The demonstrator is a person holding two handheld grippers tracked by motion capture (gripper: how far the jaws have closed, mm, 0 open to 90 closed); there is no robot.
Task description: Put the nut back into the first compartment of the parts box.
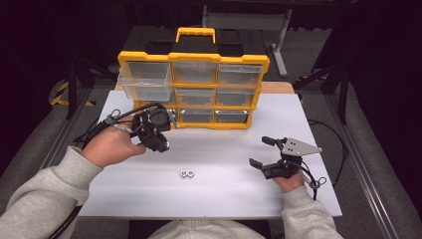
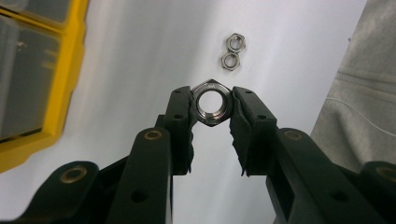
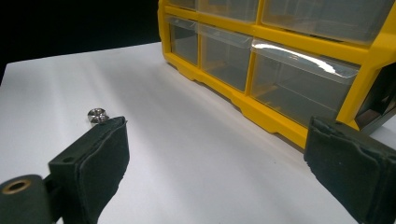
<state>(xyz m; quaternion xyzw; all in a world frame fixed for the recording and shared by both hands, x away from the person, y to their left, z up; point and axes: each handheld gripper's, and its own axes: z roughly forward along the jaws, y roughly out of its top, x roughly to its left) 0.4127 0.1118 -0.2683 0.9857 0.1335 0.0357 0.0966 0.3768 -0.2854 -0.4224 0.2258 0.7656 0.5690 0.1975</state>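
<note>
Between the padded tips of the left gripper (image 2: 212,112) sits a hex nut (image 2: 212,103), a bright steel ring with six flat sides and a threaded bore, clamped by its opposite flats so that its hole faces the left gripper view. The jaws are matte black plastic with brass-coloured pivot bushings, and their inner pads look soft and slightly ragged at the edges. Just beyond the tips, farther along the jaws' line, two smaller nuts (image 2: 231,51) of the same shiny metal lie flat and touching each other on the smooth white table (image 2: 140,56). In the high view that pair (image 1: 187,174) rests ahead of the person's body, between the two hands, with the left gripper (image 1: 160,142) raised near the yellow organizer (image 1: 194,57) and a clear plastic drawer (image 1: 144,79) pulled partway out of its top left slot. The organizer is a hard yellow frame with a carry handle and rows of transparent, boxy drawers. On the other side, the right gripper (image 1: 262,152) rests low over the table with its jaws spread wide and nothing between them; its own view shows the two rough dark pads (image 3: 100,163) far apart, the small nuts (image 3: 97,115) just past the left-hand pad, and the organizer's glossy drawer fronts beyond the right-hand one.
</note>
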